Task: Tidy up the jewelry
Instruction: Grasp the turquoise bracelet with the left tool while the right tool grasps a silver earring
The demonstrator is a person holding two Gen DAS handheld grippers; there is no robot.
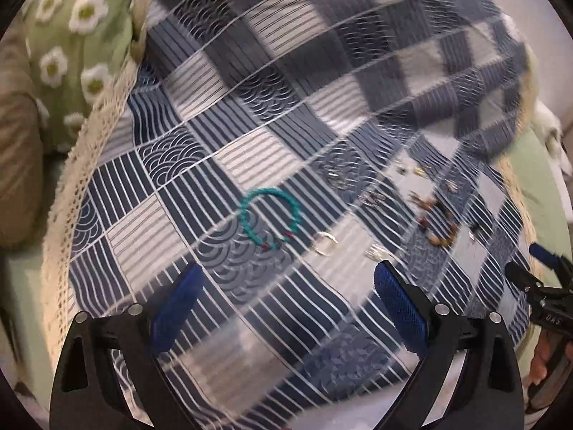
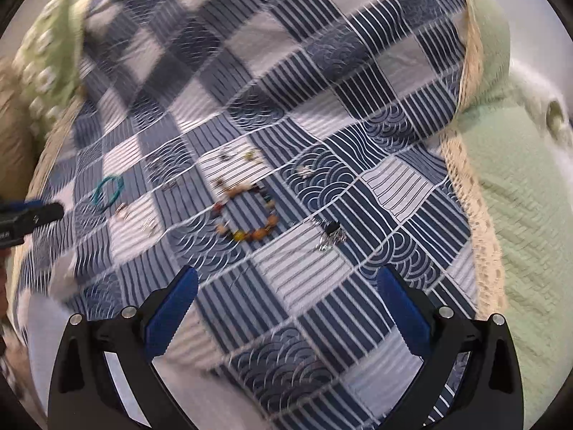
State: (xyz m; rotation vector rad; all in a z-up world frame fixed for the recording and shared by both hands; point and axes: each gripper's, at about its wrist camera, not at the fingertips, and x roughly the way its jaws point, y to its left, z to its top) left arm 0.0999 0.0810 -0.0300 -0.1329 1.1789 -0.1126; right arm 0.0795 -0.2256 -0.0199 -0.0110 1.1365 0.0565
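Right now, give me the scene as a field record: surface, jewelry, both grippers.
surface: blue-and-white patchwork cloth with lace edge, over green bedding
teal bracelet: lying flat, ahead of the left gripper
multicolour bead bracelet: lying flat, ahead of the right gripper
small metal pieces: scattered; silver ring, dark charm cluster; rest too blurred to name
left gripper: open, empty
right gripper: open, empty
image: motion blur in both views

A blue-and-white patchwork cloth (image 1: 222, 150) with a cream lace edge (image 1: 89, 136) filled most of both frames. A green daisy-print cushion (image 1: 71, 36) sat upper left, and pale green bedding (image 2: 519, 215) lay at right.
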